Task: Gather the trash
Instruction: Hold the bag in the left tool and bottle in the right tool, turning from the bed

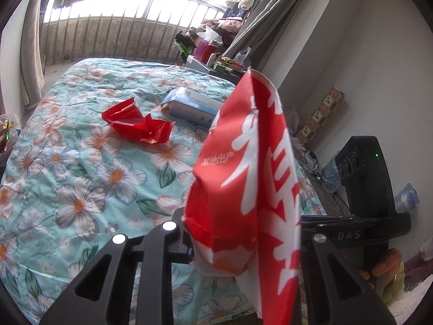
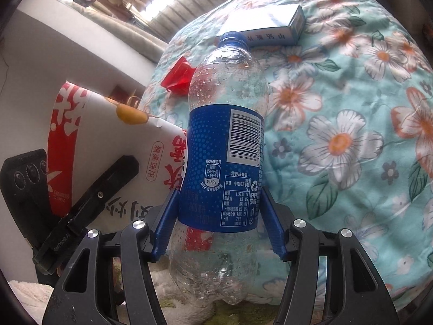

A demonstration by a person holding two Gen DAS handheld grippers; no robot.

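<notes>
My bed's floral quilt (image 1: 81, 168) fills most of what I see. Beyond its far end stand window bars (image 1: 113, 35); a cluttered side table (image 1: 216, 65) stands beside its far corner.

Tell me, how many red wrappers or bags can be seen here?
2. A big red bag is clamped in the left gripper; a crumpled red wrapper lies on the floral bedspread. Others may be hidden.

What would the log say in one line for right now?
left gripper: shut on red-and-white paper snack bag | right gripper: shut on clear plastic bottle with blue label | left on floral bedspread: crumpled red wrapper, pale blue box
</notes>
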